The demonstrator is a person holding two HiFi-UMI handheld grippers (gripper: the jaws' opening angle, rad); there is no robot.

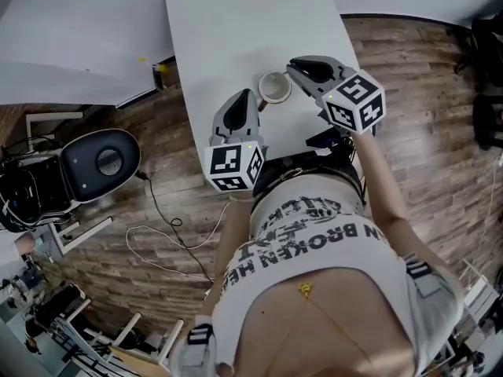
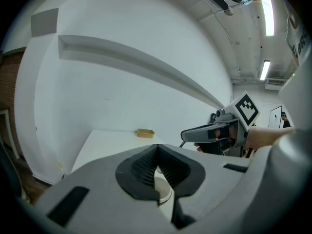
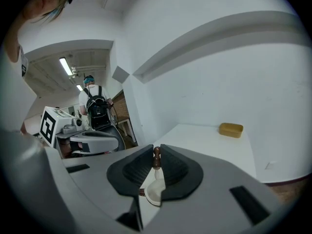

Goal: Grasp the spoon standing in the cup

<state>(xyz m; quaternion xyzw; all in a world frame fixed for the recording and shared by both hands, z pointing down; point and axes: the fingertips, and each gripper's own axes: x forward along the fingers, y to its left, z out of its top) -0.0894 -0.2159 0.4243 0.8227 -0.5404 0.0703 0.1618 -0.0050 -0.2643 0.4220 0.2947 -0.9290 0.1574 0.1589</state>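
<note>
A white cup (image 1: 275, 87) stands on the white table (image 1: 228, 30). My right gripper (image 1: 292, 67) hangs over the cup's far right edge. It is shut on the spoon (image 3: 156, 161), whose brown handle end sticks up between the pads. A white rounded shape shows in the gap below; I cannot tell whether it is the spoon's bowl or the cup. In the left gripper view a thin dark stem of the spoon (image 2: 183, 143) hangs under the right gripper. My left gripper (image 1: 251, 94) sits at the cup's near left edge, with its pads closed on the white cup (image 2: 164, 189).
A small tan tray (image 3: 230, 129) lies at the table's far end by the wall. On the wood floor to the left stand a black round-topped device (image 1: 102, 159) and loose cables (image 1: 173, 234). A person with a backpack (image 3: 95, 108) stands further off.
</note>
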